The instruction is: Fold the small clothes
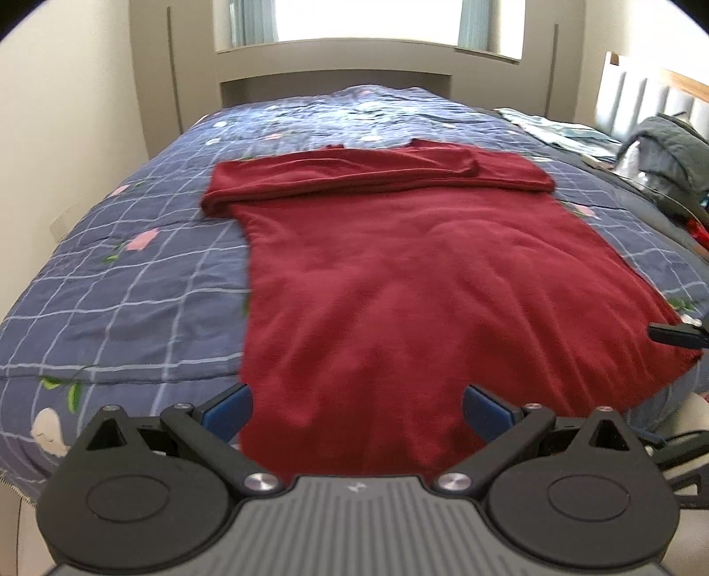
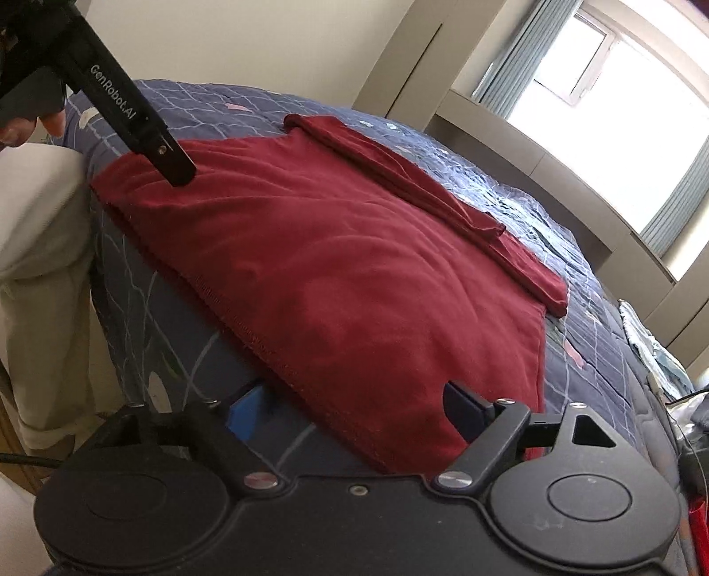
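A dark red shirt (image 1: 399, 283) lies flat on the bed, its sleeves folded across the far end. It also shows in the right wrist view (image 2: 336, 274). My left gripper (image 1: 356, 414) is open over the shirt's near hem at the left corner; it shows in the right wrist view (image 2: 177, 170) as a black finger over the hem. My right gripper (image 2: 354, 405) is open around the shirt's near right corner, one finger above the cloth and one below the hem. A tip of it shows at the right edge of the left wrist view (image 1: 675, 334).
The bed has a blue checked floral quilt (image 1: 133, 274). A grey bag and clutter (image 1: 664, 155) sit at the bed's right side. A headboard and window (image 1: 354, 22) are behind. A person's light trousers (image 2: 40, 230) stand at the bed's foot.
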Demonstrator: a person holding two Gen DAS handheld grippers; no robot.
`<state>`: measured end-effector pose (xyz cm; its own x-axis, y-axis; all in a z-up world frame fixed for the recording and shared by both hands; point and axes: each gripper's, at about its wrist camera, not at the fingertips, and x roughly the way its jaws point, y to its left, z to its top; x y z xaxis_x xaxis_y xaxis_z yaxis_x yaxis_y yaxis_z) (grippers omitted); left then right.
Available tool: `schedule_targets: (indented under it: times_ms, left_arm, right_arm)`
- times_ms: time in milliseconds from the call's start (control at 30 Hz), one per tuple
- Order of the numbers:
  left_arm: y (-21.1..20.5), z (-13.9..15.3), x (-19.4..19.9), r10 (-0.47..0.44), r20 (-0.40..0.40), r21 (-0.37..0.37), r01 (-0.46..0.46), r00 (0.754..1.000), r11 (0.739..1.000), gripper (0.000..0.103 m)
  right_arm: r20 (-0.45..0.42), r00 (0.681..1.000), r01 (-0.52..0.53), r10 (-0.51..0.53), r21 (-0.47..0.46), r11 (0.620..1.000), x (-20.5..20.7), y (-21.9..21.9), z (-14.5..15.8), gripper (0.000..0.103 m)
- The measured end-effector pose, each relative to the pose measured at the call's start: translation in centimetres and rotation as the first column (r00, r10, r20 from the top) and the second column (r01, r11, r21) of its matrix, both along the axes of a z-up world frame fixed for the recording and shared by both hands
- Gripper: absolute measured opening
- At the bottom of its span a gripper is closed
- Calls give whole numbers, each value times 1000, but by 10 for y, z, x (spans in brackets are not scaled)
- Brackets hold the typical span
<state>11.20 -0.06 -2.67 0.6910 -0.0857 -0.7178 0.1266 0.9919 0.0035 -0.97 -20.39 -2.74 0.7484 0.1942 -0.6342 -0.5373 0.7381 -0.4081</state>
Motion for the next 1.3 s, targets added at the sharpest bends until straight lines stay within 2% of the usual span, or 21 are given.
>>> schedule_targets:
  times_ms: [67, 133, 267, 333, 400, 567, 667, 767, 833, 1100, 1300]
  left_arm:
    - [-7, -2, -4, -27, 7, 1, 27, 1000, 1000, 103]
    - [-14, -4, -9, -56, 17, 11, 56, 998, 998, 103]
    - [-26, -3, -20, -126, 50, 34, 125, 991, 992, 103]
    - [-31, -3, -24, -170, 61, 39, 167, 984, 985, 103]
    - [-37, -5, -28, -215, 63, 40, 212, 975, 976, 103]
    - [-61, -15, -31, -287, 76, 126, 277, 955, 953, 103]
    - [-77, -21, -31, -313, 100, 203, 289, 944, 936, 103]
    - [-89, -28, -28, -307, 108, 262, 270, 946, 926, 103]
    - [-93, -27, -24, -301, 110, 255, 266, 947, 930, 103]
    - [-76, -5, -12, -238, 105, 114, 226, 966, 967, 102]
    - [-70, 0, -3, -213, 112, 103, 201, 971, 974, 101]
  right_arm:
    - [3, 1000, -10, 10, 8, 1000, -1, -2, 0, 74]
    - [-2, 999, -35, 35, 14, 999, -3, -1, 1, 56]
    - [-3, 997, -74, 74, 14, 997, -10, 1, 4, 37]
    - [-14, 998, -57, 58, 51, 997, -9, -1, 9, 24]
    - [-34, 999, -24, 28, 102, 994, -2, -6, 16, 16]
    - [-88, 996, 39, -18, 240, 970, 11, -16, 34, 14]
    - [-124, 992, 74, -35, 319, 945, 21, -21, 47, 14]
    - [-148, 988, 98, -44, 378, 921, 32, -25, 60, 13]
    - [-154, 987, 106, -47, 403, 909, 35, -27, 68, 13]
    - [-136, 990, 99, -44, 428, 898, 38, -31, 78, 13]
    - [-135, 990, 103, -49, 433, 896, 37, -31, 78, 13]
